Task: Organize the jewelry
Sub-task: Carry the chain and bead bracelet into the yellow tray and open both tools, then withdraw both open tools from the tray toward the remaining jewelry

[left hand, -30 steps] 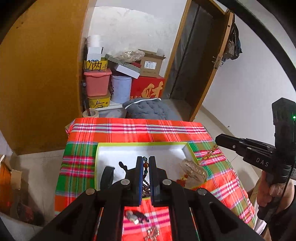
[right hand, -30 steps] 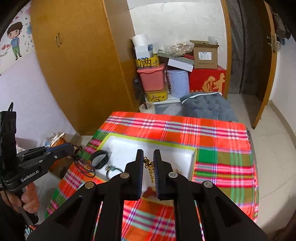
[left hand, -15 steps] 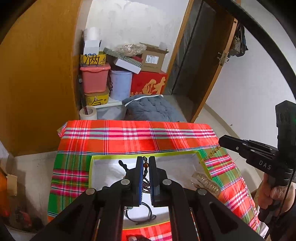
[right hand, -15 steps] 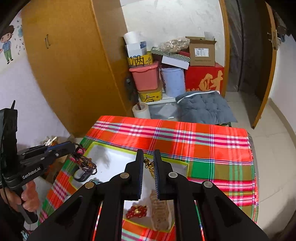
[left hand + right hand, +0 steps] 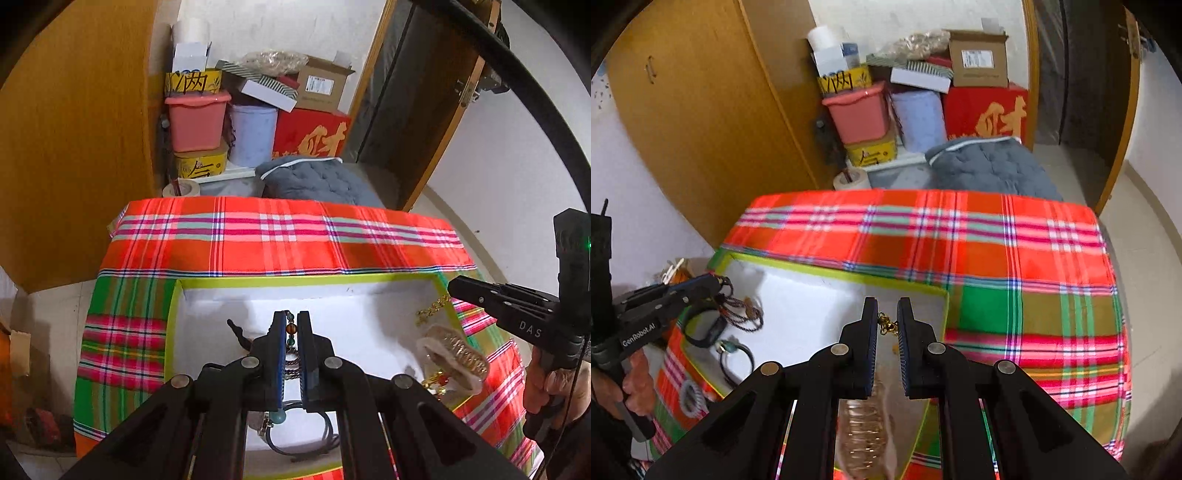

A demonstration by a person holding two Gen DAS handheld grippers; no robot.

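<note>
Beaded necklace pinched upright, gold chain dangling over tray
</note>
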